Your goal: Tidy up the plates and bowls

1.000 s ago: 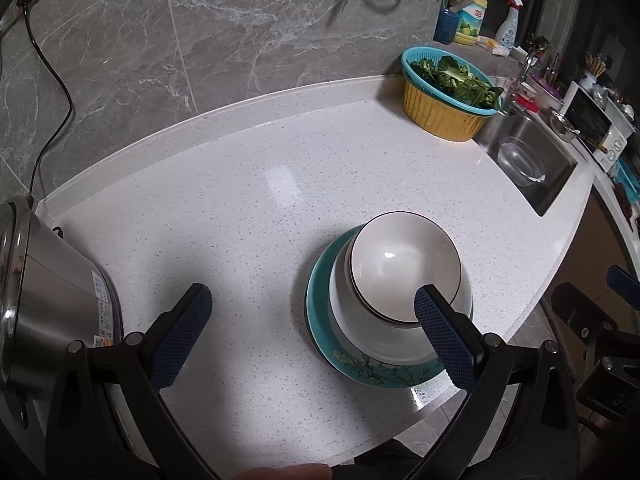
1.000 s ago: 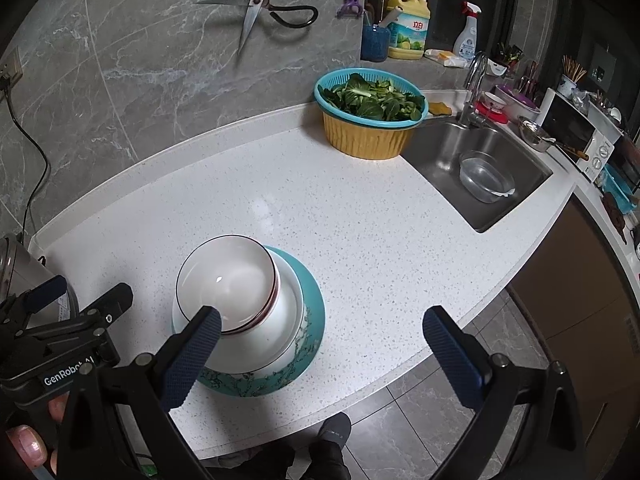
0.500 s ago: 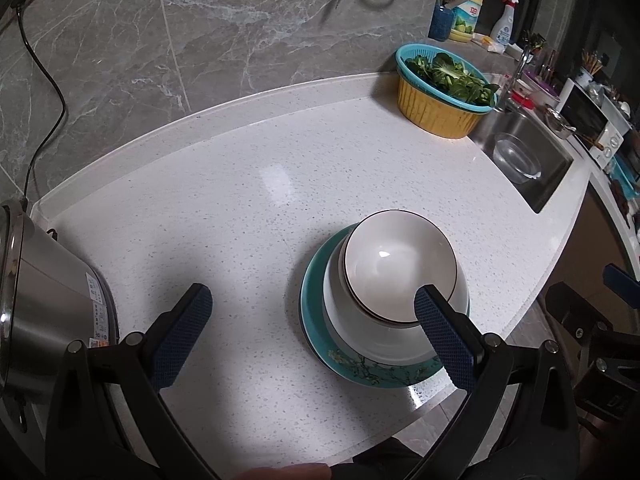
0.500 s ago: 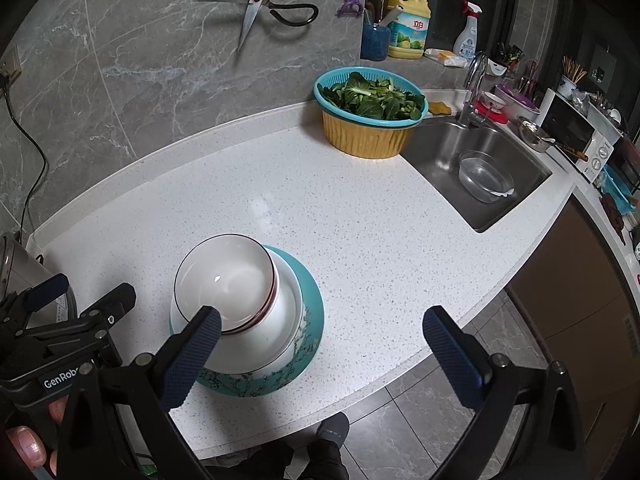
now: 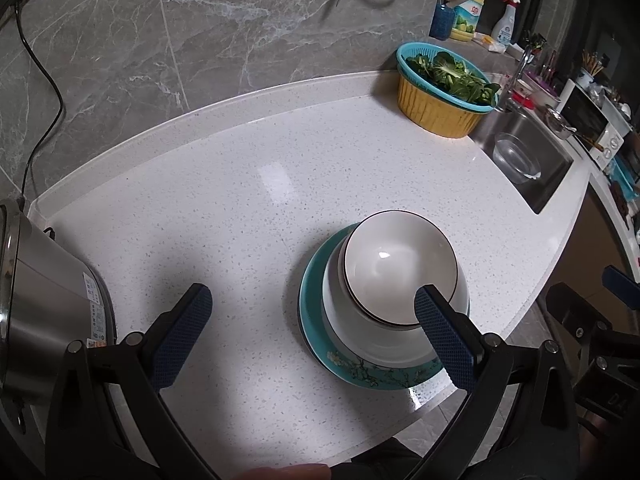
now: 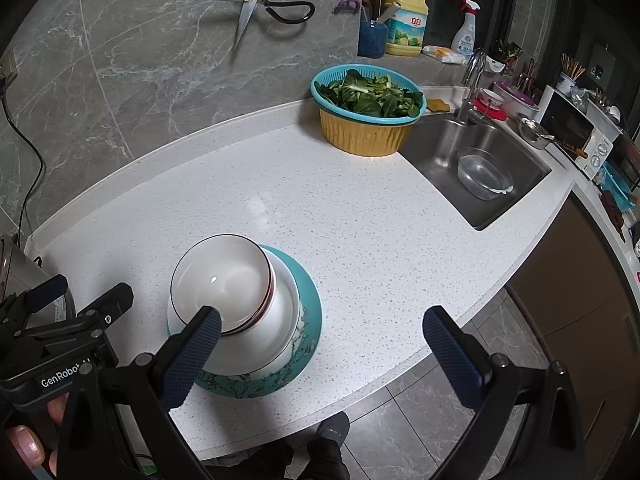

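With both your left claw point(image 5: 308, 332) and right claw point(image 6: 324, 356) spread wide and empty, leave the stacked bowls point(image 6: 224, 280) centred on the teal plate point(image 6: 308, 300) near the surface point(image 6: 360, 220) edge, withdrawing straight back without nudging them.

Stack: small white bowl point(image 5: 400, 266) nested in a larger white bowl point(image 5: 384, 340), both on a teal plate point(image 5: 316, 320), at four o'clock on the counter point(image 5: 240, 184).
Left gripper point(image 5: 310, 330): jaws wide apart, holding nothing.
Basket of greens point(image 5: 440, 100): one o'clock, beside the sink point(image 5: 532, 160).
Steel cooker point(image 5: 44, 304): nine o'clock.
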`<action>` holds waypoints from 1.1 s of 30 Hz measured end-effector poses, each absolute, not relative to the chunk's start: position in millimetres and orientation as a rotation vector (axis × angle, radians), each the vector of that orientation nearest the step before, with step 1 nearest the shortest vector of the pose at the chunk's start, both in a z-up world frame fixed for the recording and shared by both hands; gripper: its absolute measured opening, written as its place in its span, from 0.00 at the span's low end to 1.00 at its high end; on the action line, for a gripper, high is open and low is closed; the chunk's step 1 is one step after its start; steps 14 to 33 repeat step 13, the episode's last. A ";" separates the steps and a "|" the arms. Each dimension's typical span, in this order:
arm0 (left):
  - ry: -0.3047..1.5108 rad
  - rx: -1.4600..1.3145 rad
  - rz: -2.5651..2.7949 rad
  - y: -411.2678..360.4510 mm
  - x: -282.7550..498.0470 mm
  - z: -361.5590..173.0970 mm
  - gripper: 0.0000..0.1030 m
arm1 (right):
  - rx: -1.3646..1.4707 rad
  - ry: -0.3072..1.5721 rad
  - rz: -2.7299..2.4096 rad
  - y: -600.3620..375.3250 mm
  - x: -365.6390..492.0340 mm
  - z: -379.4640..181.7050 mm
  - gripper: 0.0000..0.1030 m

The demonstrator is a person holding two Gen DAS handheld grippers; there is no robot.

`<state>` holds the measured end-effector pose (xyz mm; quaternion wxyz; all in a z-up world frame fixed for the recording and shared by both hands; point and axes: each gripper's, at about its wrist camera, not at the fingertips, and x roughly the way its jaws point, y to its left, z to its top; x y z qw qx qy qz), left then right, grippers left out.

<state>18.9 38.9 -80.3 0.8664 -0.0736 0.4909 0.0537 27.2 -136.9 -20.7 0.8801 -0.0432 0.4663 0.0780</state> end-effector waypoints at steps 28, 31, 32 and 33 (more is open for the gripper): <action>1.015 -0.166 0.121 42.4 20.3 -81.1 1.00 | -0.091 0.972 0.163 -137.1 28.4 -20.8 1.00; 1.015 -0.166 0.121 42.4 20.3 -81.1 1.00 | -0.091 0.972 0.163 -137.1 28.4 -20.8 1.00; 1.015 -0.166 0.121 42.4 20.3 -81.1 1.00 | -0.091 0.972 0.163 -137.1 28.4 -20.8 1.00; 1.015 -0.166 0.121 42.4 20.3 -81.1 1.00 | -0.091 0.972 0.163 -137.1 28.4 -20.8 1.00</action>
